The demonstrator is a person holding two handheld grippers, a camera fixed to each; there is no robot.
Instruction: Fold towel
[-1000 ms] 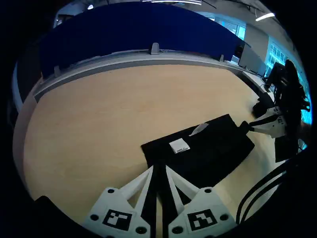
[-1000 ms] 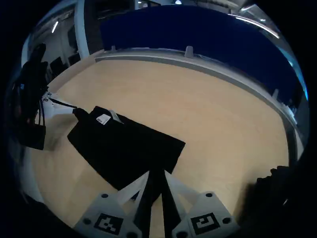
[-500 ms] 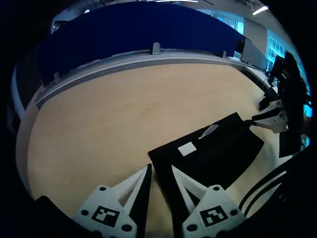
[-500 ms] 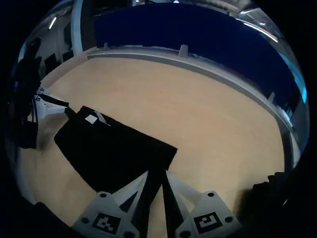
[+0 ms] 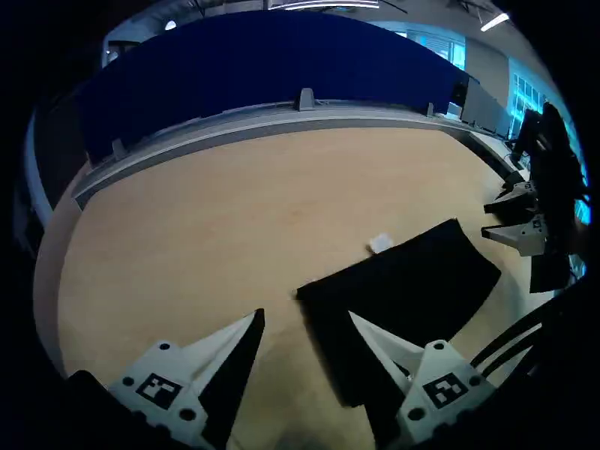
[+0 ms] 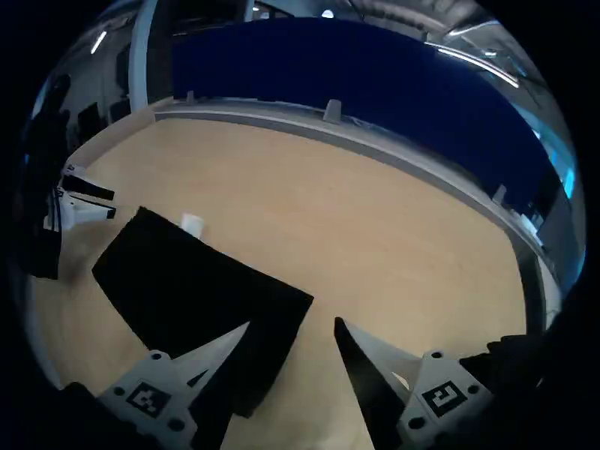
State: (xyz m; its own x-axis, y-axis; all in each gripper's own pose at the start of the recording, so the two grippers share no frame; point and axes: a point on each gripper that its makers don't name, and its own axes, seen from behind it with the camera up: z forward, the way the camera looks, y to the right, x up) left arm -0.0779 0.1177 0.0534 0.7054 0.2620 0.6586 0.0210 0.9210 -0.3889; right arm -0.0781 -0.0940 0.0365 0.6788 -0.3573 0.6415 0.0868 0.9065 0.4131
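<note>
Black cloth: one folded rectangular towel lies flat on the pale wooden counter, one small white tag poking out at its far edge. Your left hand-held gripper and right hand-held gripper both stand spread wide at its opposite ends, holding nothing. One dark blue partition backs the counter; the towel's near edge is partly hidden behind them.

The near edge of the towel runs under a finger of the left claw, so that stretch is hidden. In the right gripper view, part of its near edge likewise lies behind a finger of the right claw. The white tag is too small to read. The person is a dark shape, cut off at the edge.
</note>
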